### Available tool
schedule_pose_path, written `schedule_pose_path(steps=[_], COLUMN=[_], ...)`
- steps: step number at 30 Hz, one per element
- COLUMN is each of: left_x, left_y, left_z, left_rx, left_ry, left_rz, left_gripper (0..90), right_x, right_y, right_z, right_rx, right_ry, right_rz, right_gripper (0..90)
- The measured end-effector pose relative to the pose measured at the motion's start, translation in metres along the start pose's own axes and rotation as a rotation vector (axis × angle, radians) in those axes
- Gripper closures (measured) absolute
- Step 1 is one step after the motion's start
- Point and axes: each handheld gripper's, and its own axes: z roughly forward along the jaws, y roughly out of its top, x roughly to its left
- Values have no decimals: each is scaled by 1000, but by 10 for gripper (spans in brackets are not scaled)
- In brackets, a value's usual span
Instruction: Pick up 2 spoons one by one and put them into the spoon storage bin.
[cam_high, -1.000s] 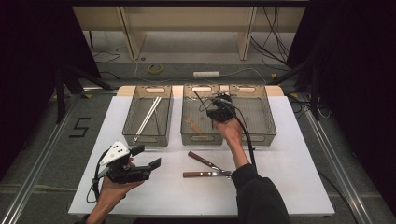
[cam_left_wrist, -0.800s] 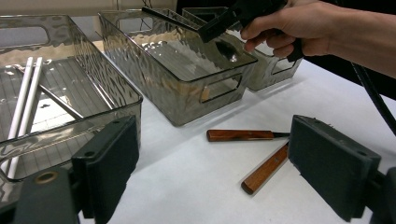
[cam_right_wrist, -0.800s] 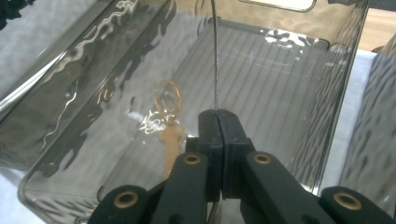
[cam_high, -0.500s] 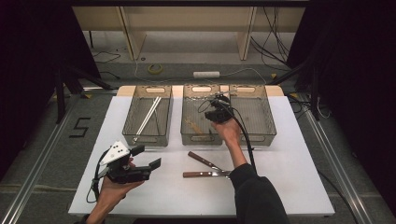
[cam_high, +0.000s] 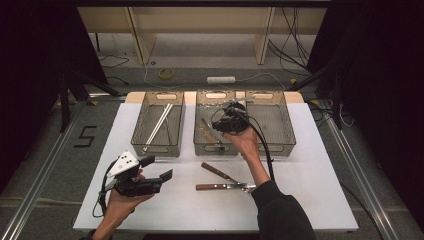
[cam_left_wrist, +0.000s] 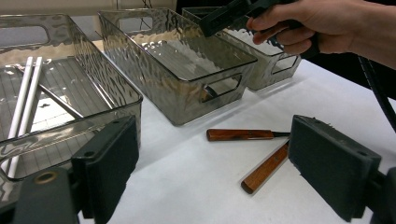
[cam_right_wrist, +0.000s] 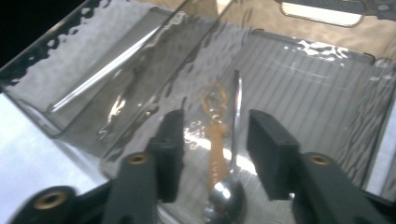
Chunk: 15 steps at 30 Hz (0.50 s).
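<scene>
My right gripper (cam_high: 224, 125) hangs over the middle clear bin (cam_high: 215, 149), tipped down into it. Its jaws have just been opening and now stand apart (cam_right_wrist: 215, 121), pressing on nothing. Below them on the bin floor lie a metal spoon (cam_right_wrist: 236, 107) and an amber plastic spoon (cam_right_wrist: 215, 149). My left gripper (cam_high: 159, 168) is held open above the table's front left, nothing between its jaws (cam_left_wrist: 219, 158). Two wooden-handled knives (cam_high: 220, 186) lie on the white table in front of the bins, one straight (cam_left_wrist: 240, 135), one angled (cam_left_wrist: 264, 169).
Three clear bins stand in a row at the back. The left bin (cam_high: 156, 149) holds white sticks (cam_left_wrist: 25, 100) and a metal rod. The right bin (cam_high: 272, 149) stands beside the middle one. The right gripper's cable (cam_high: 265, 150) trails along the forearm.
The right hand with its gripper has edged a little nearer and leftward over the middle bin. The left hand has kept still.
</scene>
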Motion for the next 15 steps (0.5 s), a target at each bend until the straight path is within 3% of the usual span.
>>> schedule_pose_path(steps=[5, 15], left_x=[0, 0], left_y=[0, 0], left_z=[-1, -1], left_rx=[-5, -5], left_ry=[3, 6], left_rz=[-5, -2], left_gripper=[158, 158], right_x=[11, 34], right_y=[-3, -26], right_z=[-8, -31], right_rx=[-7, -59], right_ry=[40, 119], right_rz=[-30, -87], right_gripper=[450, 400])
